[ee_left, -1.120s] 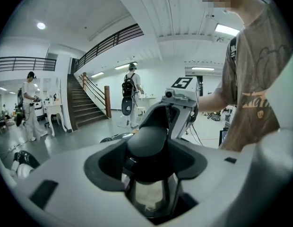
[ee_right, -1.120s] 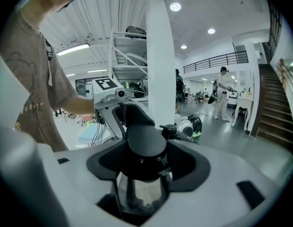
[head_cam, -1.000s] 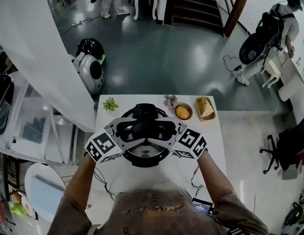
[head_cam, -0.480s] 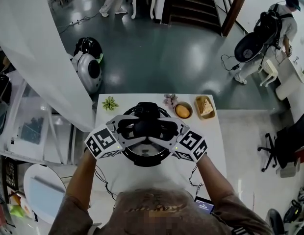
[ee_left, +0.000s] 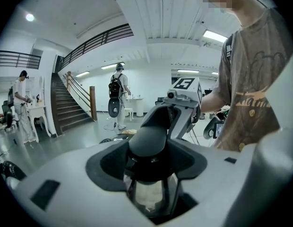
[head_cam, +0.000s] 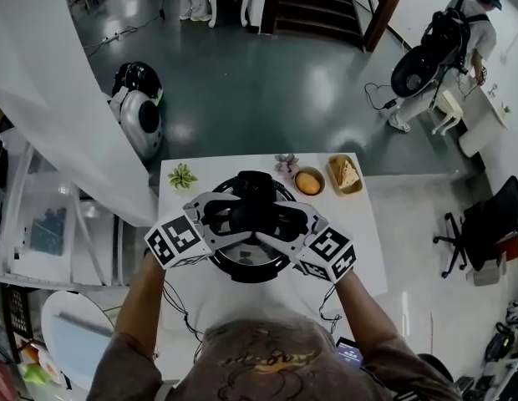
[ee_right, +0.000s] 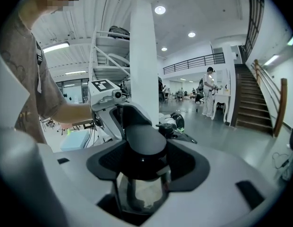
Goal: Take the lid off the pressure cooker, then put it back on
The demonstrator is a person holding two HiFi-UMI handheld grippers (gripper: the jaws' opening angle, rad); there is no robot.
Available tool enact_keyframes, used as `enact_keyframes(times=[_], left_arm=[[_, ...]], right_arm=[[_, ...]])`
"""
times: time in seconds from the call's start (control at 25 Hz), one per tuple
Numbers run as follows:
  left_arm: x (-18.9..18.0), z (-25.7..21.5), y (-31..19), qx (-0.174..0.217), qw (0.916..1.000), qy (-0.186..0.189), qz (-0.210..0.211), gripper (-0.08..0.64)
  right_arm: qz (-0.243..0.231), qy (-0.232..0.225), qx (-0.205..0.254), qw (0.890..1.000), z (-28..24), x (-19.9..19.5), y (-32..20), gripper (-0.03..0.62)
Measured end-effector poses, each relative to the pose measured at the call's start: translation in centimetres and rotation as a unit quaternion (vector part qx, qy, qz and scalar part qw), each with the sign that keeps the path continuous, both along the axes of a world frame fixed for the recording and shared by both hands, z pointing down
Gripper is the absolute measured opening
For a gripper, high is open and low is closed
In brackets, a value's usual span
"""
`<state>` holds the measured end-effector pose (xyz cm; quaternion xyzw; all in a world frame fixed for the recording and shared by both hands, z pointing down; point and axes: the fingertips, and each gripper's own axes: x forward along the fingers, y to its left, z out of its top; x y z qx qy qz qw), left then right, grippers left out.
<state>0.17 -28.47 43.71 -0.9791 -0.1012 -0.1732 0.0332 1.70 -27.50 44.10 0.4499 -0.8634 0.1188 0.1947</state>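
The pressure cooker stands in the middle of a white table, with its black lid handle on top. My left gripper comes in from the left and my right gripper from the right, and they meet over the lid. In the left gripper view the black handle fills the gap between the dark pads of the left gripper. In the right gripper view the handle sits the same way inside the right gripper. Shiny lid metal shows below. The cooker's body is mostly hidden.
At the table's far edge stand a small green plant, a pinkish flower, a bowl with something orange and a yellow tray. A white and black machine sits on the floor beyond. A person stands far right.
Both grippers stay on the lid handle. Only the head view has shifted slightly, so the table sits a little higher in the picture.
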Motion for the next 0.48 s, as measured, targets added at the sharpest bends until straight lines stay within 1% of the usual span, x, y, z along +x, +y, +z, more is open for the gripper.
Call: enact_keyframes(times=[0.24, 0.48], left_arm=[[0.20, -0.13, -0.05, 0.000, 0.9989, 0.001, 0.047, 0.262], [0.42, -0.30, -0.10, 0.002, 0.9959, 0.006, 0.090, 0.262]], right_arm=[[0.047, 0.001, -0.008, 0.999, -0.04, 0.09, 0.11, 0.267], [0.096, 0.000, -0.017, 0.995, -0.29, 0.16, 0.17, 0.267]])
